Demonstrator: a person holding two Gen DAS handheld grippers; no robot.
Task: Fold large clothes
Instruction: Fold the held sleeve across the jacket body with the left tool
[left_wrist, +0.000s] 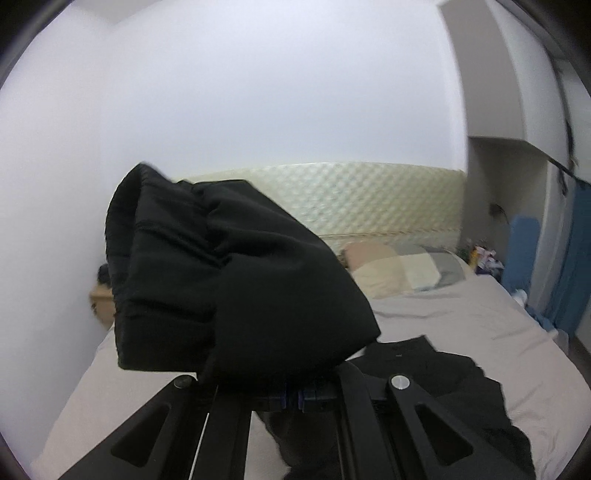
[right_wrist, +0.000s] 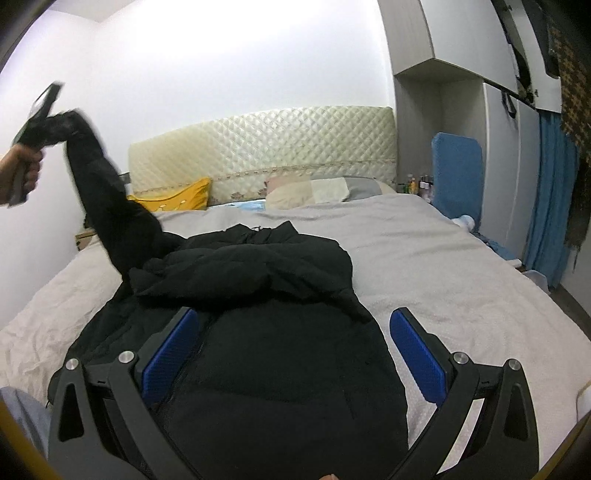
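On the bed lies a black coat. The left tongs, clamped on its sleeve, hold it aloft. The right tongs hover spread above the coat's body.

No text, label, brand, number or sign can be read anywhere in either view.

Big bed with a pale grey sheet, kinda wrinkly toward the left edge. Quilted cream headboard sits against a white wall. A yellow cushion leans at the headboard's left end, and a patchwork pillow in beige and grey lies beside it. Blue curtain hangs on the right, under pale cabinets, with small bottles crowded just past the mattress corner.
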